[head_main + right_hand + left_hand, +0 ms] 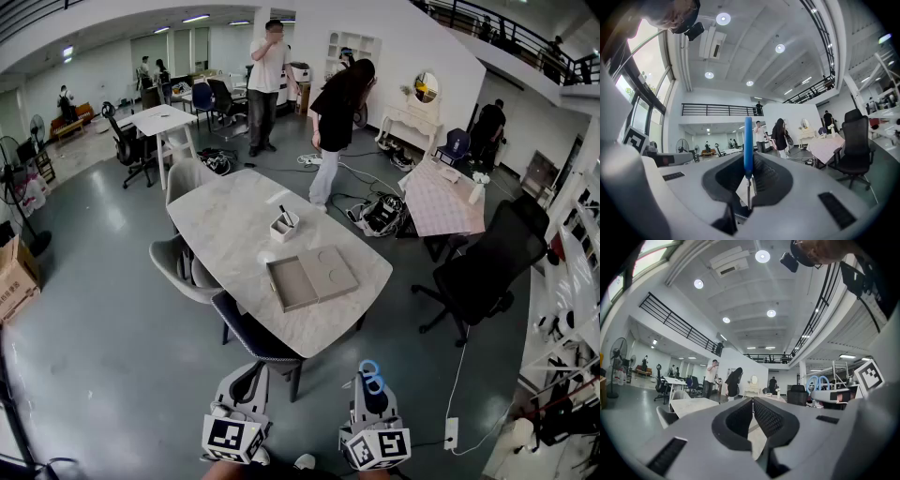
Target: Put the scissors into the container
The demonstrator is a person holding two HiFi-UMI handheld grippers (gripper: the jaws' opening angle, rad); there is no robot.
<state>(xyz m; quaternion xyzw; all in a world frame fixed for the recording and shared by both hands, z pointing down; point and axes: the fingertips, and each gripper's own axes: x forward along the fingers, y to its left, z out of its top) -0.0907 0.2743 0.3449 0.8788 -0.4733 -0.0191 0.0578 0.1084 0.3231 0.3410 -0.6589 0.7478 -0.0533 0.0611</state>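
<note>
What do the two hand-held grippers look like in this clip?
Both the left hand-held gripper and the right hand-held gripper have light grey moulded bodies with two dark, ribbed pads. Each carries a white cube printed with black square markers.

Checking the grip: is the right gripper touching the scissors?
Touching. The right gripper view shows the right gripper with its jaws pressed on the scissors, whose blue handle stands up between them.
</note>
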